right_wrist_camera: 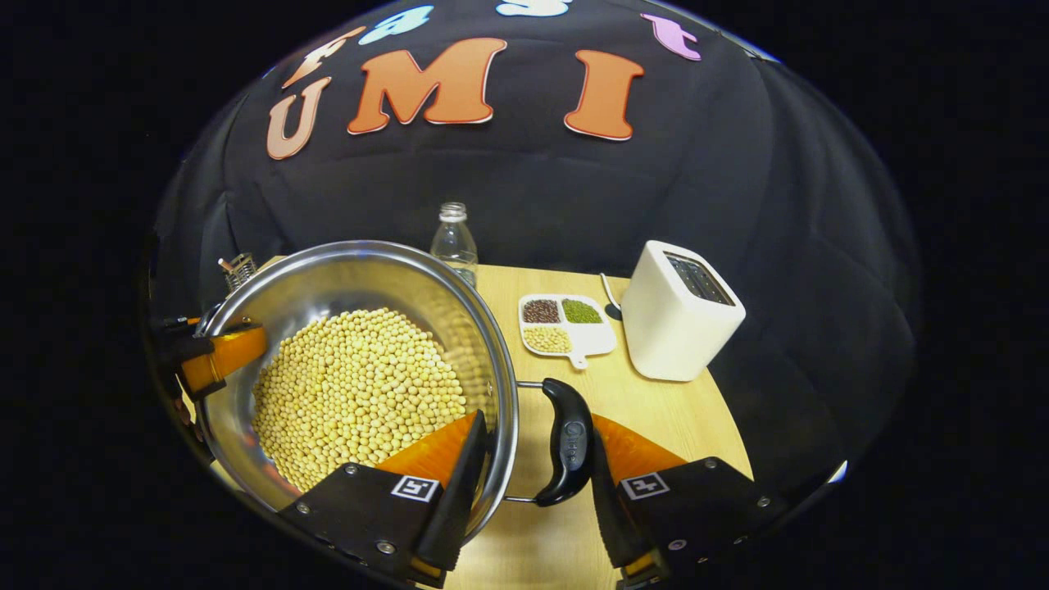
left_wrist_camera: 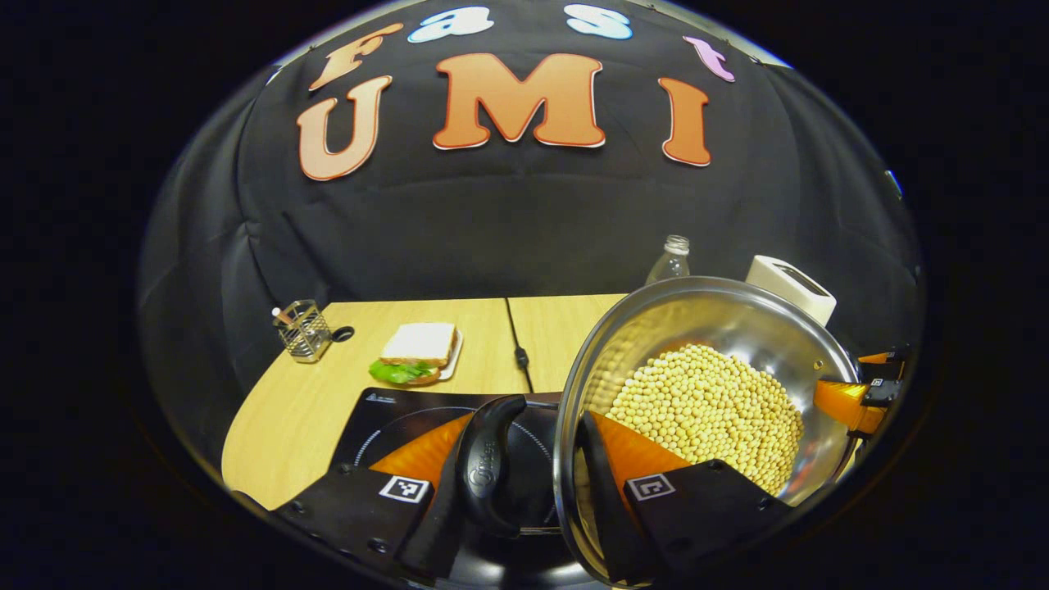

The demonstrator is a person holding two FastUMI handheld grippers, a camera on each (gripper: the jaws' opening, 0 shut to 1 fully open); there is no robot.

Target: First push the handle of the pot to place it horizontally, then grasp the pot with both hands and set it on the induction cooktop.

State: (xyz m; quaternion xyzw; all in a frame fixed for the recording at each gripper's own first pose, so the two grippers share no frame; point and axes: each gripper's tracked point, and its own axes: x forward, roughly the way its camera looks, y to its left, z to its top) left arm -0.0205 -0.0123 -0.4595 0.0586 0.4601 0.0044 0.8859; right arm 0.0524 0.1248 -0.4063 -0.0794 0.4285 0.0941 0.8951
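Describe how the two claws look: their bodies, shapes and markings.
Each claw, left claw and right claw, has two wedge-shaped fingers on angular black plastic blocks with visible screws. Each block carries a small square black-and-white marker. Orange panels sit behind the fingers.

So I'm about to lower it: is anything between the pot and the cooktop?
Nothing visible. The pot hangs just right of the induction cooktop, whose visible glass is bare; the sandwich plate and cable lie behind it.
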